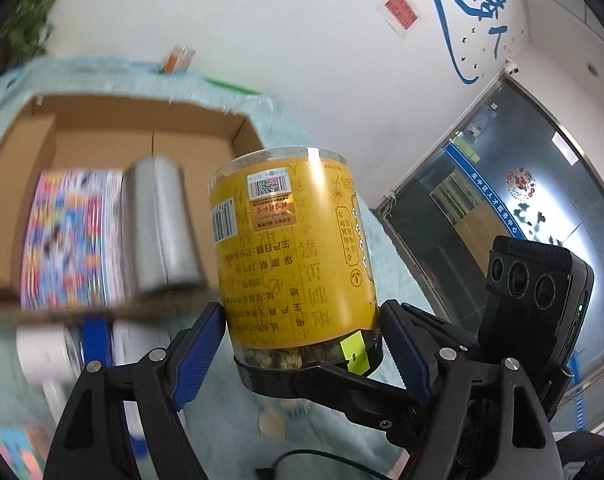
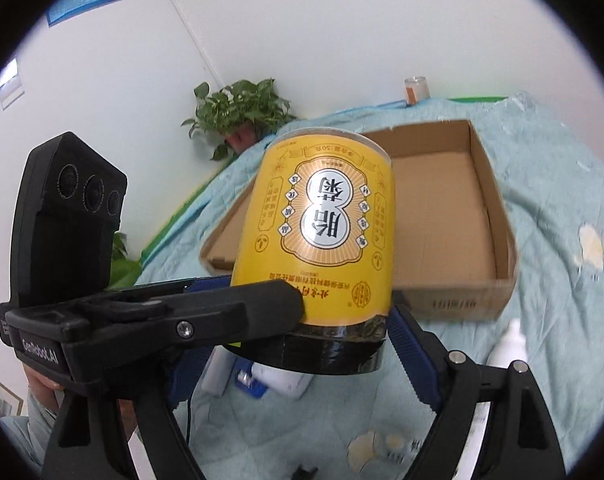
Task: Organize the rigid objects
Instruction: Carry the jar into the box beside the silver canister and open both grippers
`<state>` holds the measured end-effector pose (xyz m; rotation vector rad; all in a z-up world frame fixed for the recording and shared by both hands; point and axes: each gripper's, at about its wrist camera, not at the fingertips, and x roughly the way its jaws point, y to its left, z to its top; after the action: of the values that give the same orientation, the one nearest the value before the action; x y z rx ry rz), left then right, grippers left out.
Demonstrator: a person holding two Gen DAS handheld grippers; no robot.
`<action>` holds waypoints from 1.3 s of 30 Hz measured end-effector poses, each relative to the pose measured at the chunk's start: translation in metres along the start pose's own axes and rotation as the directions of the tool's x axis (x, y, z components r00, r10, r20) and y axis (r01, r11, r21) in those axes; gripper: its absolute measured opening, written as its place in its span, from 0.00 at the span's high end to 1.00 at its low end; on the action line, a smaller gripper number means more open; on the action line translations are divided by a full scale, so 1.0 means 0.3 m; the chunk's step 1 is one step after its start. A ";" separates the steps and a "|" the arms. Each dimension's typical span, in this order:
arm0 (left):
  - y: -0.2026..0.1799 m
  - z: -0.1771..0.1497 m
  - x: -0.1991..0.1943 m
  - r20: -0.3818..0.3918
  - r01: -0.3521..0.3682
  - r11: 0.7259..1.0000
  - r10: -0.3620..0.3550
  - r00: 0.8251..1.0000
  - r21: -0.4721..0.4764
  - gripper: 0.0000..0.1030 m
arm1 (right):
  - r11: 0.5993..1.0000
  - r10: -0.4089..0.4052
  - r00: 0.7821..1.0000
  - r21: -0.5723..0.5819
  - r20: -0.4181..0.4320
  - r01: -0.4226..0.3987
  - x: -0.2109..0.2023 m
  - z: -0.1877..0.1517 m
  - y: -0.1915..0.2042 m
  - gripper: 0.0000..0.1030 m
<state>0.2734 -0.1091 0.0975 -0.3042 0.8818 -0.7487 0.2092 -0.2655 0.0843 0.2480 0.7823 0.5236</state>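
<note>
The jar [image 1: 294, 248] looks like clear glossy plastic, wrapped in a shiny yellow printed label, with a glossy black lid [image 2: 326, 350] at the bottom of the frame. Matt black plastic is seen on each hand-held gripper [image 1: 302, 336], with ribbed blue pads [image 1: 200, 348] and small bare metal pins. The box [image 2: 498, 216] is plain brown corrugated cardboard, dull and a bit fuzzy at the edges. Inside it, at the left of the left wrist view, a silvery roll [image 1: 160, 228] with a soft sheen can be made out beside colourful printed paper [image 1: 70, 236]. Everything sits on a pale teal cloth [image 2: 558, 184], soft and wrinkled.
</note>
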 end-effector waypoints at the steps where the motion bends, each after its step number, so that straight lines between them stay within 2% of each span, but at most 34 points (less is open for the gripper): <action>1: 0.001 0.031 -0.011 0.002 -0.002 1.000 0.002 1.000 0.005 0.25 | 1.000 0.003 1.000 -0.006 0.014 -0.003 0.006 0.033 -0.010 0.18; 7: 0.028 0.216 0.014 -0.005 0.005 1.000 -0.005 1.000 0.001 0.25 | 1.000 -0.011 1.000 0.003 0.012 0.010 0.061 0.171 -0.064 0.18; 11: 0.082 0.317 0.086 -0.038 0.001 0.999 -0.003 0.999 -0.036 0.26 | 1.000 -0.007 1.000 0.024 -0.030 0.008 0.123 0.226 -0.120 0.18; 14: 0.138 0.352 0.159 -0.069 0.001 0.997 -0.006 0.998 -0.076 0.26 | 0.999 -0.006 0.998 0.044 -0.069 0.009 0.169 0.240 -0.149 0.18; 18: 0.206 0.345 0.259 -0.131 -0.017 0.993 0.002 0.991 -0.115 0.26 | 0.997 -0.006 0.990 0.079 -0.138 0.017 0.236 0.228 -0.205 0.18; 23: 0.273 0.328 0.368 -0.188 -0.038 0.986 0.006 0.982 -0.164 0.28 | 0.993 -0.045 0.974 0.095 -0.222 0.068 0.304 0.191 -0.251 0.18; 29: 0.267 0.319 0.423 -0.216 -0.076 0.986 0.043 0.975 -0.149 0.36 | 0.987 -0.099 0.949 0.088 -0.301 0.131 0.337 0.165 -0.275 0.18; 32: 0.274 0.328 0.433 -0.207 -0.084 0.984 0.051 0.977 -0.157 0.40 | 0.983 -0.126 0.934 0.083 -0.333 0.162 0.358 0.157 -0.281 0.18; 34: 0.269 0.325 0.419 -0.192 -0.104 0.986 0.077 0.978 -0.132 0.40 | 0.979 -0.116 0.933 0.118 -0.341 0.165 0.364 0.151 -0.295 0.17; 36: 0.249 0.309 0.386 -0.156 -0.131 0.987 0.116 0.981 -0.091 0.40 | 0.977 -0.109 0.940 0.137 -0.325 0.160 0.353 0.146 -0.305 0.17; 39: 0.215 0.273 0.303 -0.084 -0.143 0.989 0.140 0.987 -0.031 0.39 | 0.983 -0.101 0.959 0.124 -0.264 0.137 0.296 0.137 -0.277 0.11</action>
<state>0.4046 -0.1316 0.0605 -0.2421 0.9850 -0.6165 0.3208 -0.2892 0.0257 0.2651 1.0827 0.3901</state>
